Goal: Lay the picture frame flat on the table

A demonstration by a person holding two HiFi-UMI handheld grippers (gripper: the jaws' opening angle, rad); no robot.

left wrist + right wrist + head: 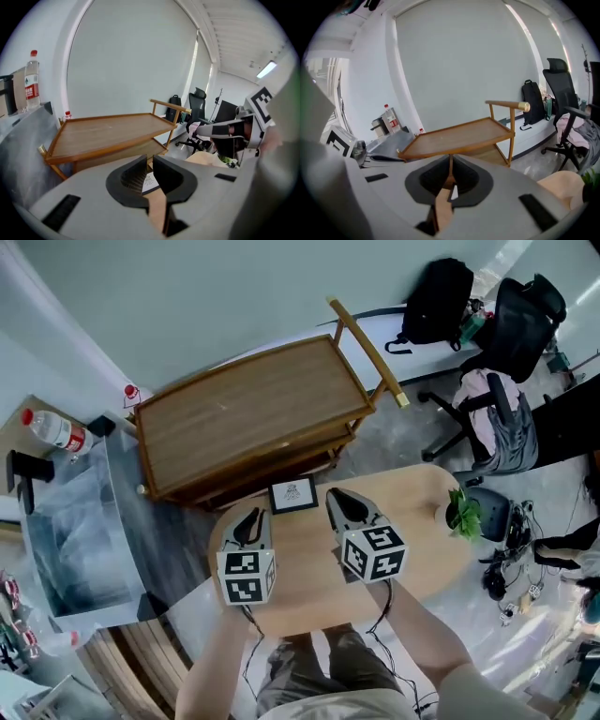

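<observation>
Where picture frame [292, 495] sits, table [309, 563] far edge close behind

Bright, even daylight; soft shadows; strong fisheye warping with dark vignetted corners.

**Black, white and wood tones**

Picture frame [292, 495], centre: black border, white sheet. Table [309, 587]: pale beige wood. Cart [244, 413] above it: brown wood grain. Left gripper [251, 518] and right gripper [336, 495]: grey, black jaws, black-and-white square markers. Plant [463, 514], right: green.

Wooden cart [253, 418], office chair [497, 423]
</observation>
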